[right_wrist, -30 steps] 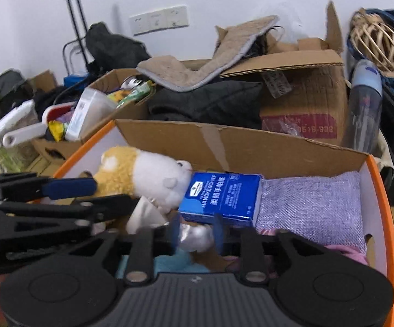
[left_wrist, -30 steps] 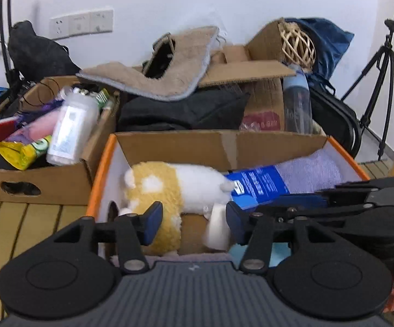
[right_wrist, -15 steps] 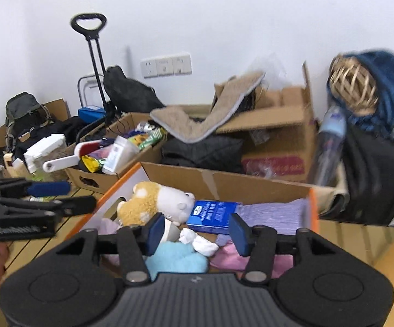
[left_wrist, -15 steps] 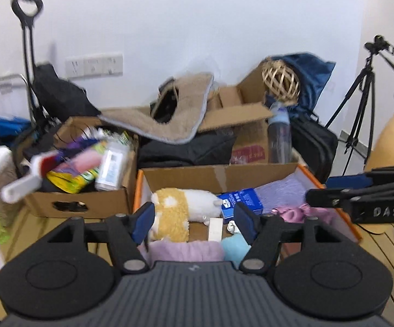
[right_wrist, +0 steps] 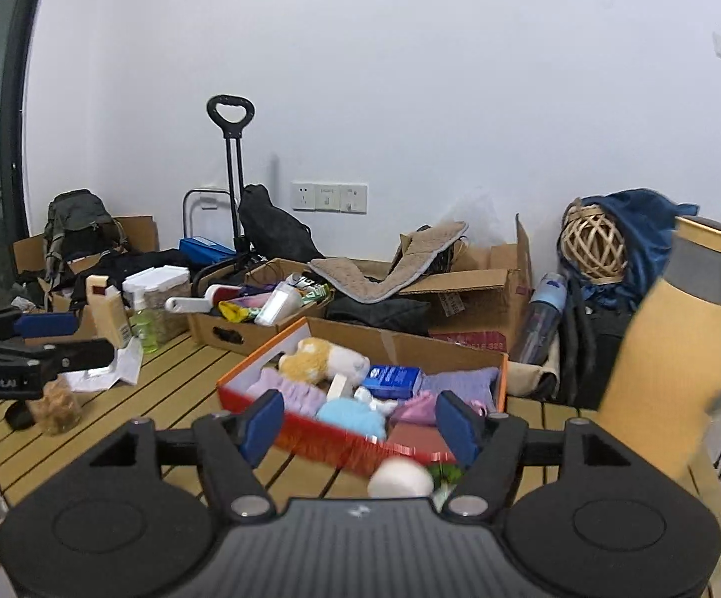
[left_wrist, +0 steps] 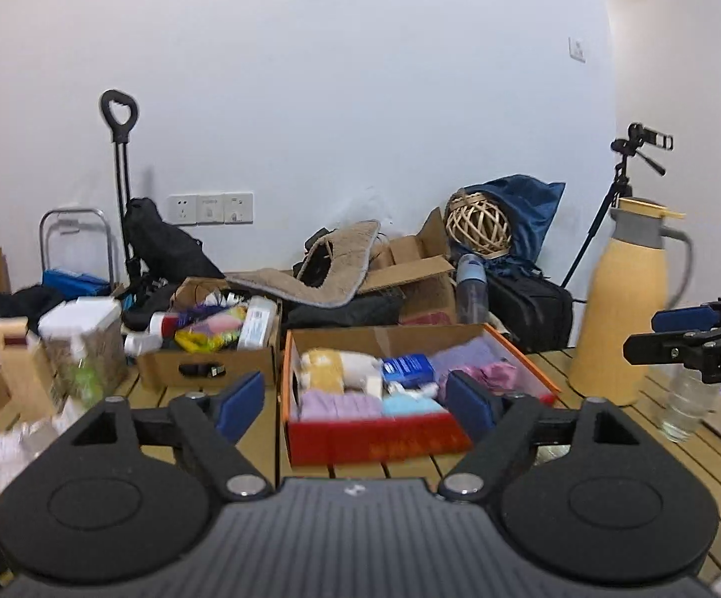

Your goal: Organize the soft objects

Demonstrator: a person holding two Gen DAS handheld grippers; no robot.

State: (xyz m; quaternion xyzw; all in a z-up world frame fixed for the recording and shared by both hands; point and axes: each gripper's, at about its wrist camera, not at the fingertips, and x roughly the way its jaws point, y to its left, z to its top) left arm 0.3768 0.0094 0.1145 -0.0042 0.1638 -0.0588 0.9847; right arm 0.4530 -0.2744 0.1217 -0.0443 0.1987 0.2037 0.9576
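Soft goods sit packed in a red box with an orange rim, standing on the slatted wooden tabletop. Contents noted, from the right wrist view: a yellow-and-white plush toy at the far left corner, a blue tissue pack beside it, a lavender cloth at the far right, a folded lilac towel at the near left, a light blue fluffy item in the near middle and a pink cloth to its right. All lie inside the box walls; none hangs over the rim.

Left hand-held gripper: jaws opening, standing wide, nothing between the blue pads. It is held back from the box, clear of it, pointing slightly downward at it.

Right hand-held gripper: jaws opening, moderately wide, nothing gripped. A white round object lies on the tabletop just in front of its body, below the pads and not touched by them; its nature cannot be determined.

Each unit shows at the edge of the other's view, level with it and well apart.

Surroundings: a cardboard box of mixed bottles and packets stands just left of the red box. A tall yellow thermos jug stands on the tabletop to the right. Further cartons, a beige mat, a wicker ball and a tripod are against the white wall behind.
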